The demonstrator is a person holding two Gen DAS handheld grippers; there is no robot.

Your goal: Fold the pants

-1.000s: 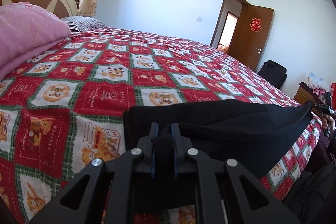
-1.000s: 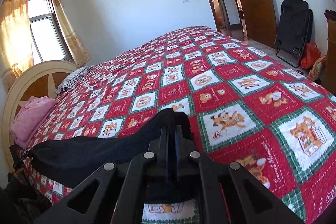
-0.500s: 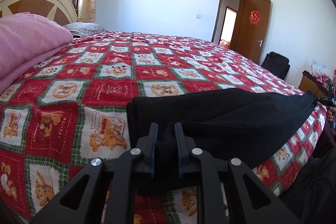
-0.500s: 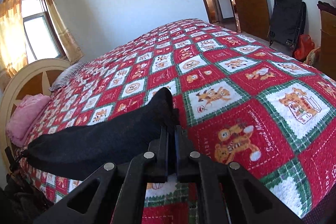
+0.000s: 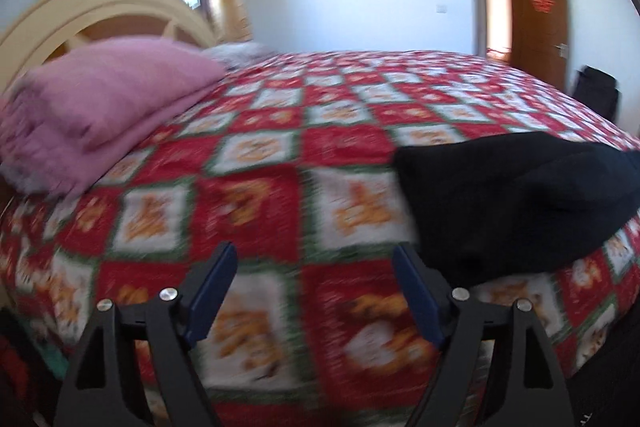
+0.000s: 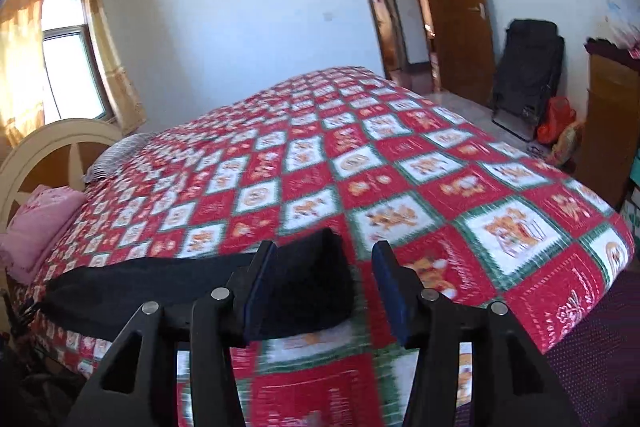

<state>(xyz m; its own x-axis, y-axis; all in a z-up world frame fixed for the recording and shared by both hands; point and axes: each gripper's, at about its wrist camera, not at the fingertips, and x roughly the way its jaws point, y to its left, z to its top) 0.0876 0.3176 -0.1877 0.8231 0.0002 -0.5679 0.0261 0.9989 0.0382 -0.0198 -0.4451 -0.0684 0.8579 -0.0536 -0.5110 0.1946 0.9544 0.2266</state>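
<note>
The black pants (image 5: 516,199) lie folded in a long band along the near edge of the bed. In the left wrist view they rest to the right of my left gripper (image 5: 314,259), whose jaws are opening wide over bare quilt with nothing between them. In the right wrist view the pants (image 6: 160,287) stretch away to the left. Their near end sits just ahead of my right gripper (image 6: 324,259) and behind its left finger (image 6: 260,291). Those jaws are opening too, and the pads do not press the cloth.
A red, white and green patchwork quilt (image 6: 400,163) covers the bed. A folded pink blanket (image 5: 100,115) lies by the cream headboard (image 5: 100,11). A brown door (image 6: 452,7), a black folding chair (image 6: 528,67) and a wooden cabinet (image 6: 612,115) stand at the right.
Both grippers were shut on the ends of the pants; both have let go and opened. The left view has swung left, away from the pants. The right gripper has drawn back.
</note>
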